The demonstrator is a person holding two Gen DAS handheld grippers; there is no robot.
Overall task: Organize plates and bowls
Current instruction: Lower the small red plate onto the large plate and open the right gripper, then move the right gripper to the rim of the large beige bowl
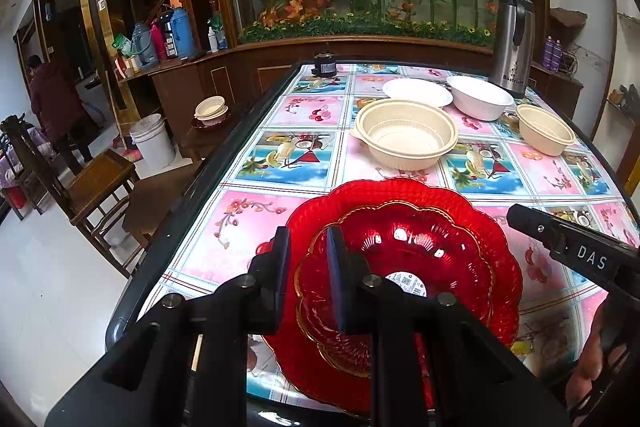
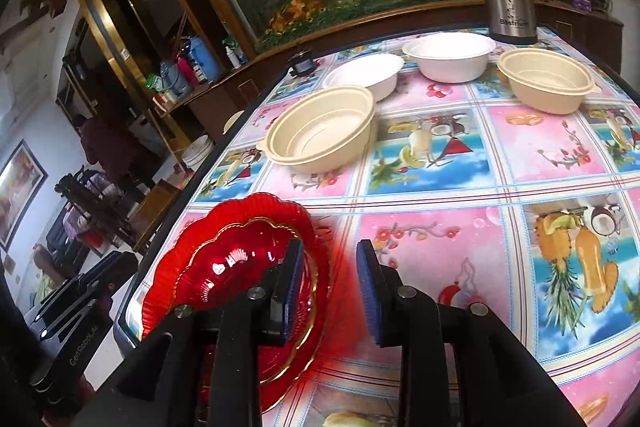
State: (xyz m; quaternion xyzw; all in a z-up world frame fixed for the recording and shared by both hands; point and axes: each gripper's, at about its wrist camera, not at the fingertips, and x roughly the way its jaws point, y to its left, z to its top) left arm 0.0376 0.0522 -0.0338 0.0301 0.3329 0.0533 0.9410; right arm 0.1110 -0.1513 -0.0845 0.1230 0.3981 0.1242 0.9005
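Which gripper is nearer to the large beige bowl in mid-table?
Neither clearly. The left gripper is shut on the rim of the red plates, and the right gripper stands open at their other edge, both short of the large beige bowl.

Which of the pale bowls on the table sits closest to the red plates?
The large beige bowl, just beyond the red plates. The white bowl and the smaller beige bowl sit farther back, near the steel flask.

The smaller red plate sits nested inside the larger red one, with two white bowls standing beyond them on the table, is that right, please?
Not quite: the left wrist view shows two beige bowls beyond the red plates, plus one white bowl and a white plate. The nesting is correct.
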